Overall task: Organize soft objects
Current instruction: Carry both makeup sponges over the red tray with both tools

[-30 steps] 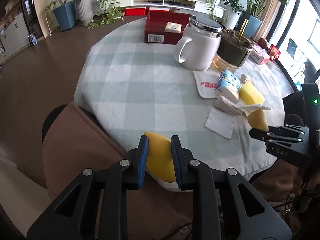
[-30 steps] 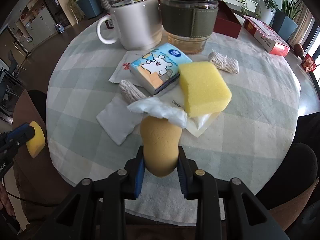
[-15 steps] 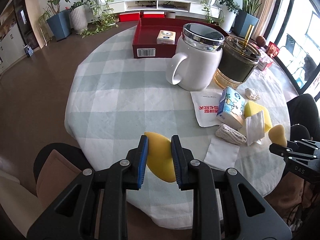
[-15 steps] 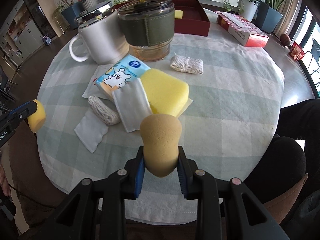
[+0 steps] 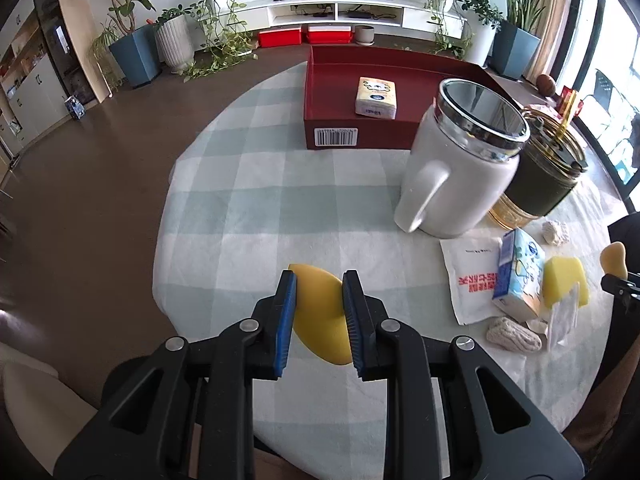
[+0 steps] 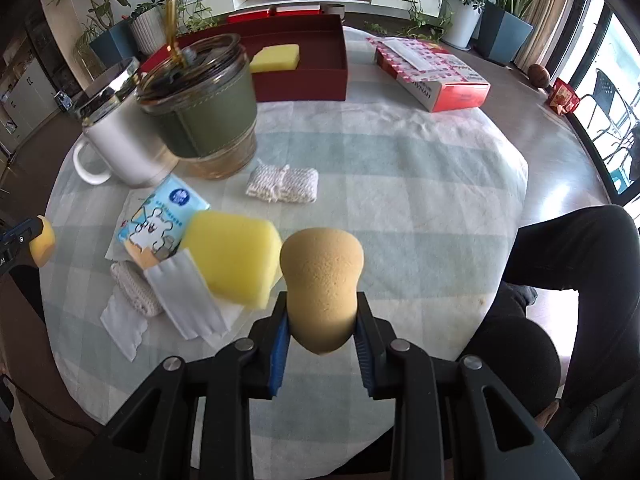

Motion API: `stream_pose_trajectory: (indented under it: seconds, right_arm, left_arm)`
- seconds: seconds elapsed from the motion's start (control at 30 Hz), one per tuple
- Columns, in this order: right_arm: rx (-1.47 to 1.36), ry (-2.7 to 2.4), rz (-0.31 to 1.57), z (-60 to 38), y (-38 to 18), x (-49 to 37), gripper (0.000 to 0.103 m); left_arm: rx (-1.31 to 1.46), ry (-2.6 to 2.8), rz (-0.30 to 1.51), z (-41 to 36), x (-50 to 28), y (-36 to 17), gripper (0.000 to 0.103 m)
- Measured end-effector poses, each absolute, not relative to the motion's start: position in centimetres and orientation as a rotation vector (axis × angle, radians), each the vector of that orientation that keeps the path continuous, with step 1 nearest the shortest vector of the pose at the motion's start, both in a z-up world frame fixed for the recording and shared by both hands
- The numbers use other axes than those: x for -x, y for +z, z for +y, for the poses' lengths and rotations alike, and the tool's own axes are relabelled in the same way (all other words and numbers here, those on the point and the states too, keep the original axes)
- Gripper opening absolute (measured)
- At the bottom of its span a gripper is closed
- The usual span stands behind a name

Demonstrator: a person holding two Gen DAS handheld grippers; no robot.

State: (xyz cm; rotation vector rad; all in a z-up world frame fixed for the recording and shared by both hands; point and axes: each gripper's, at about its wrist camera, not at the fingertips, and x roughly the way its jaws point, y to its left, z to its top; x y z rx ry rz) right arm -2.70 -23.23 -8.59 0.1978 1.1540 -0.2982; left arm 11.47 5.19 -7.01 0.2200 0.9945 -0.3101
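My left gripper is shut on a yellow oval sponge, held above the near edge of the checked tablecloth. My right gripper is shut on a tan gourd-shaped sponge, held above the table's near right side. A red open box at the far side holds a tissue pack and a yellow sponge. On the table lie a yellow block sponge, a blue tissue pack, two knitted cloths and white napkins.
A white mug and a green-sleeved glass cup with a straw stand mid-table. A red-and-white printed box lies at the far right. A person's dark-clad legs are at the right edge. Plants and a low shelf line the far wall.
Both grippers have risen and moved forward over the table, each still holding its sponge. The red box and its contents now show more fully.
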Motion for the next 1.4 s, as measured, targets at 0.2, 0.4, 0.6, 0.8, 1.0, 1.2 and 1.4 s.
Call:
stream_pose_trajectory:
  seconds: [0.2, 0.4, 0.6, 0.8, 1.0, 1.2, 1.4]
  right_arm:
    - [-0.191, -0.332, 1.142, -26.1, -7.9, -0.3, 0.032]
    - [-0.182, -0.342, 1.132, -28.6, -7.5, -3.9, 0.032]
    - [-0.16, -0.343, 1.117, -30.6, -6.8, -7.7, 0.032]
    - [-0.149, -0.329, 1.089, -32.0, -5.7, -11.7, 0.032]
    - [-0.147, -0.277, 1.08, -31.8, -5.6, -15.6, 0.032]
    - [-0.128, -0.205, 1.082, -30.9, -5.7, -20.3, 0.032]
    - [-0.132, -0.144, 1.1, -30.6, -6.1, -25.3, 0.032]
  left_arm:
    - [-0.239, -0.266, 1.0, 5.4, -15.5, -7.1, 0.022]
    - [-0.273, -0.224, 1.005, 5.0, -19.8, -7.5, 0.022]
    - [-0.32, -0.21, 0.988, 3.9, -24.0, -7.4, 0.022]
    - [-0.337, -0.22, 0.961, 2.5, -27.1, -6.6, 0.022]
    - [-0.346, -0.273, 0.914, -0.5, -29.3, -5.0, 0.022]
    - [-0.365, -0.352, 0.878, -4.5, -32.0, -4.4, 0.023]
    - [-0.419, -0.452, 0.844, -9.5, -34.4, -4.5, 0.023]
